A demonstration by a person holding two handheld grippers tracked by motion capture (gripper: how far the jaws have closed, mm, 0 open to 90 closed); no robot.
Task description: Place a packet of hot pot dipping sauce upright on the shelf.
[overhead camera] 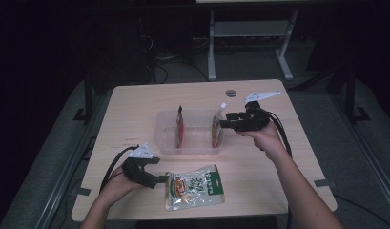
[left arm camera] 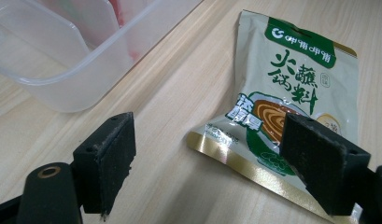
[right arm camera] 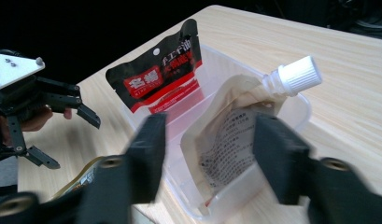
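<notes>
A clear plastic tray (overhead camera: 188,149) sits mid-table. A red and black packet (overhead camera: 179,126) stands upright in its left part, and a tan spout pouch (overhead camera: 217,129) with a white cap leans at its right end. My right gripper (overhead camera: 224,120) hovers at that right end, open; in the right gripper view the spout pouch (right arm camera: 230,140) sits between the spread jaws, apart from the pads. A green and white sauce pouch (overhead camera: 195,187) lies flat near the front edge. My left gripper (overhead camera: 164,179) rests open just left of it, and the green pouch (left arm camera: 291,84) reaches behind one jaw.
The light wooden table has a round grommet (overhead camera: 230,92) near its far edge. Bare tabletop lies left of the tray and along the right side. Beyond the table are a dark floor, cables and a white desk frame (overhead camera: 211,43).
</notes>
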